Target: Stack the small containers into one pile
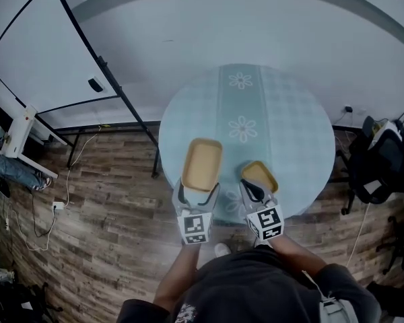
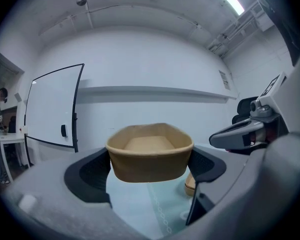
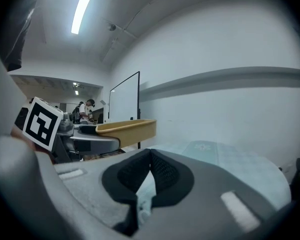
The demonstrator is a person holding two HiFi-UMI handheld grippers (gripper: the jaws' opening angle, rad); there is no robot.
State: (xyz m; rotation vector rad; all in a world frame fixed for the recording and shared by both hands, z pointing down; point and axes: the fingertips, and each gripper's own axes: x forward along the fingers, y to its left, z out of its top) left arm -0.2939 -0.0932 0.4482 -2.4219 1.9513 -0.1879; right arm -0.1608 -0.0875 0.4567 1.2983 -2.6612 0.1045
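Tan container gripped by left tool; right tool closed, empty, near second container.

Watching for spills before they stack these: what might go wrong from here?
The left gripper holds the larger container by its walls above the table; a slack squeeze may drop it. The smaller container sits near the table's near edge beside the shut right gripper, which might knock it off.
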